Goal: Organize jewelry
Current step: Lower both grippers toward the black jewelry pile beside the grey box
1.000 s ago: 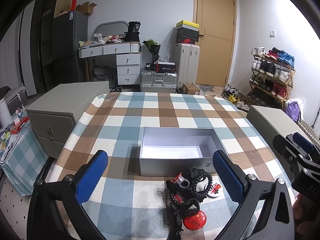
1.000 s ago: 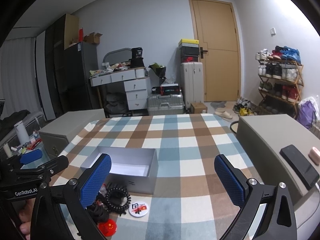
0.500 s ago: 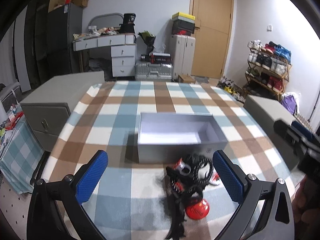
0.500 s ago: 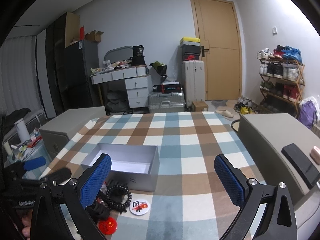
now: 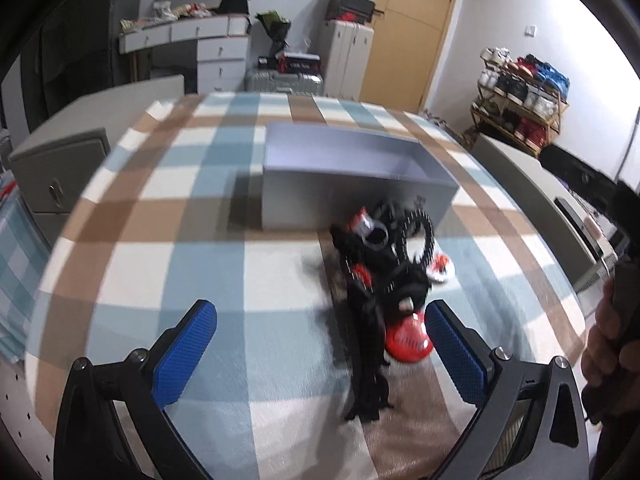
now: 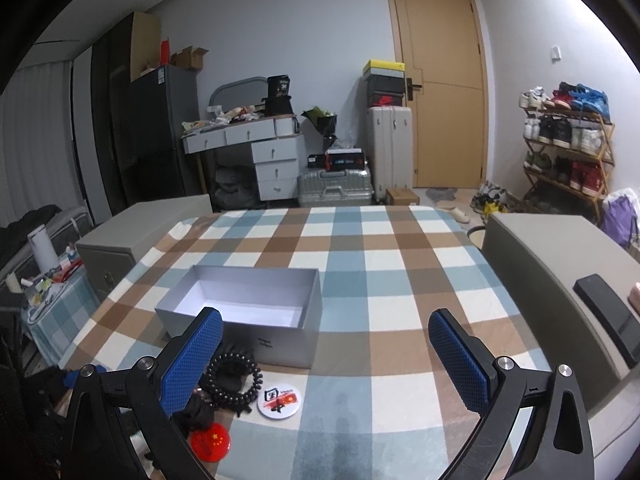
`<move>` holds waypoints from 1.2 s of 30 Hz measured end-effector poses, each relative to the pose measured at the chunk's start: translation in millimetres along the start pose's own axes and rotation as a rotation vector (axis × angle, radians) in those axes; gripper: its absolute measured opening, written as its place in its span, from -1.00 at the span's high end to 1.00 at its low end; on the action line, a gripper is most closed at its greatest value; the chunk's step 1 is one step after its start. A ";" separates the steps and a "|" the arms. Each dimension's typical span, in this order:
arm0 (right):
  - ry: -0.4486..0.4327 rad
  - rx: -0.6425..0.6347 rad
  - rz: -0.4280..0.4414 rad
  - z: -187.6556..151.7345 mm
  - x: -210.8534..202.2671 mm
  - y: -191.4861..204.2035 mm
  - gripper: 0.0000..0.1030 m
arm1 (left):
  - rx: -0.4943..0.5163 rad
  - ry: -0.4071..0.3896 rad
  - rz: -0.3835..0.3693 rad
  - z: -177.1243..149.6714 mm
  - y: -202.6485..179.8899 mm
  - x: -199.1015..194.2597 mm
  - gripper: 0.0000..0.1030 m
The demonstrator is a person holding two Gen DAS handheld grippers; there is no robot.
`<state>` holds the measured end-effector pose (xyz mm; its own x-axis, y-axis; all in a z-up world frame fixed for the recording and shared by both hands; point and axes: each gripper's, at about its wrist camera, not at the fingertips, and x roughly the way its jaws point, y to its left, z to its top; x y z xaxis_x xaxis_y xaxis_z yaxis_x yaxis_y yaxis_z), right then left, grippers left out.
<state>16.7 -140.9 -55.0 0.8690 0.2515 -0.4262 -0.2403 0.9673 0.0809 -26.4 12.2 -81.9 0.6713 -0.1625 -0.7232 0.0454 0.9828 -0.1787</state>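
An open, empty grey box sits on the checked tablecloth. In front of it lies a jewelry pile: a black bead bracelet, black cords, a red round badge and a white round badge. My left gripper is open, low over the cloth, its right finger beside the red badge. My right gripper is open and empty, right of the pile.
Grey cabinets flank the table, one left and one right bearing a black flat device. A side table with clutter stands at the left. The other hand is at the left view's right edge.
My left gripper has dropped and tilted down towards the jewelry pile, which now looms larger; the view is blurred by motion. My right gripper has barely moved.
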 end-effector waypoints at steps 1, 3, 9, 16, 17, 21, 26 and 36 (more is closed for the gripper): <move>0.004 -0.001 0.000 -0.7 0.7 0.4 -1.00 | 0.002 0.011 -0.011 -1.3 -0.3 1.1 -0.83; 0.011 -0.004 0.002 -2.1 2.8 1.3 -1.00 | 0.007 0.047 -0.045 -4.4 -2.1 5.0 -0.69; 0.033 -0.016 0.045 -5.4 5.7 3.2 -1.00 | 0.018 0.114 -0.094 -11.3 -1.5 13.4 -0.16; 0.059 -0.011 0.061 -8.4 9.3 5.5 -1.00 | 0.058 0.147 -0.144 -13.1 -7.2 8.9 0.61; 0.062 -0.013 0.063 -8.6 9.7 5.7 -1.00 | 0.081 0.144 -0.139 -13.4 -9.3 9.6 0.69; 0.074 -0.023 0.076 -11.5 8.8 9.1 -1.00 | 0.172 0.139 -0.103 -14.3 -21.9 7.6 0.90; 0.099 -0.025 0.125 -15.8 9.3 11.7 -1.00 | 0.170 0.145 -0.118 -13.8 -16.5 5.8 0.92; 0.254 0.009 0.297 -35.9 29.7 30.6 -1.00 | 0.143 0.121 -0.106 -13.1 -0.6 -4.6 0.96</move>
<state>19.6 -105.0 -97.5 0.6272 0.5058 -0.5923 -0.4602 0.8542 0.2421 -39.2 11.3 -87.3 0.5634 -0.2667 -0.7820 0.2210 0.9606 -0.1683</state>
